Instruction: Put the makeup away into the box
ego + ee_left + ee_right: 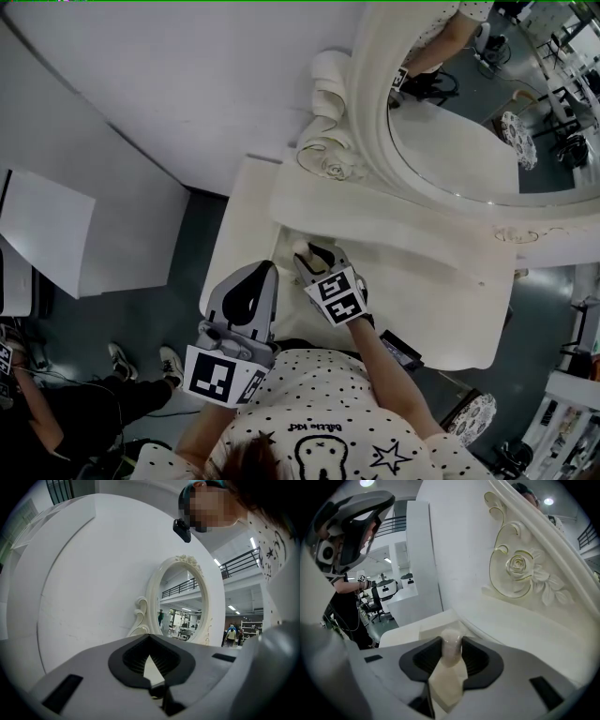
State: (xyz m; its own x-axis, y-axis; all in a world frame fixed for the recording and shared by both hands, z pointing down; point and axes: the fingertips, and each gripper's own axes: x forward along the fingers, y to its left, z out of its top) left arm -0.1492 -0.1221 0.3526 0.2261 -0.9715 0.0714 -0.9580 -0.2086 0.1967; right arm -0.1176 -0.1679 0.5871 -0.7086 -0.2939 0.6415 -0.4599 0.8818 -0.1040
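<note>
On the white vanity counter (pixel 441 300) beneath the ornate mirror (pixel 459 141), the right claw (pixel 451 649) pinches a pale makeup tube (pixel 447 677) — lower it gently, upright; the left claw (pixel 150 666) hangs closed, empty.

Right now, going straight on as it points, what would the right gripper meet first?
Probably the cream dressing table, just beyond the makeup item that the right gripper holds; depth is unclear.

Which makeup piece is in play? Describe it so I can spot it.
Find the white dressing table with the carved oval mirror. At its near edge the right tool is clamped on a small cream tube with a rounded end. It is the only thing held: the left tool beside it is shut and empty.
</note>
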